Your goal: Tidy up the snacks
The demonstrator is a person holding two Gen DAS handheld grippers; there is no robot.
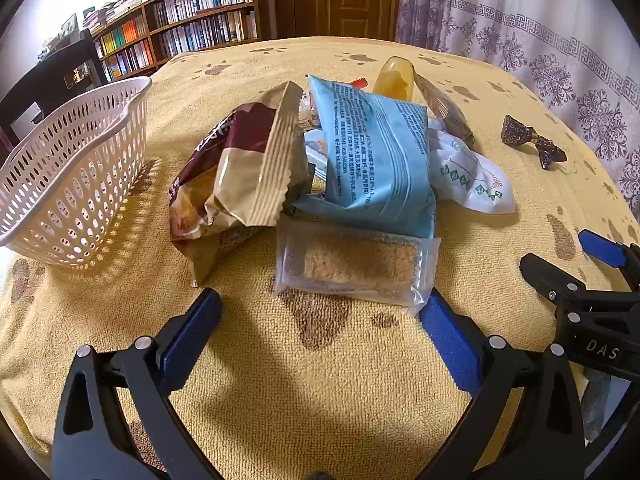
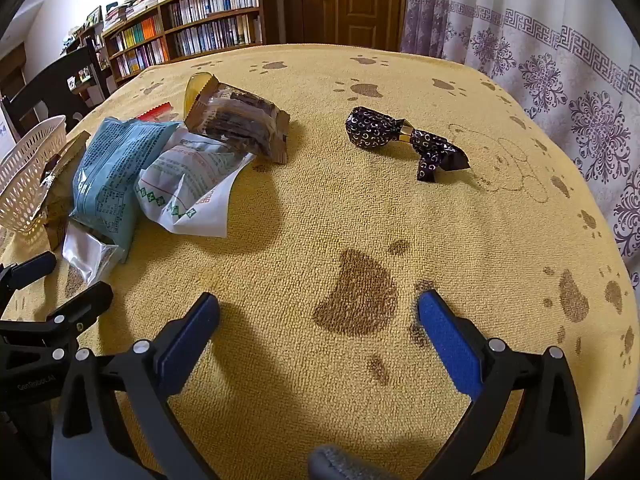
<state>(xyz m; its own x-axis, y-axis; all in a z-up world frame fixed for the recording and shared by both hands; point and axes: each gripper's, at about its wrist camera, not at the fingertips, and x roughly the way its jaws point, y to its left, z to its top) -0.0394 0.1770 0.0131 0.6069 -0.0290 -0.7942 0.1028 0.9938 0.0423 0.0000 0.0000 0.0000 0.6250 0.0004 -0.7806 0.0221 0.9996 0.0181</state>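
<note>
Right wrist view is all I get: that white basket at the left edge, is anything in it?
Observer: In the left wrist view the white basket shows nothing inside.
Operator: What is nearest the left gripper?
Observer: A clear-wrapped crumbly bar, lying just ahead of the open left gripper.
Operator: Anything hidden behind the blue packet?
Observer: A brown and maroon bag leans beside the blue packet, toward the basket.

The blue packet point(image 1: 376, 148) hides most of the yellow jelly cup point(image 1: 394, 78).
</note>
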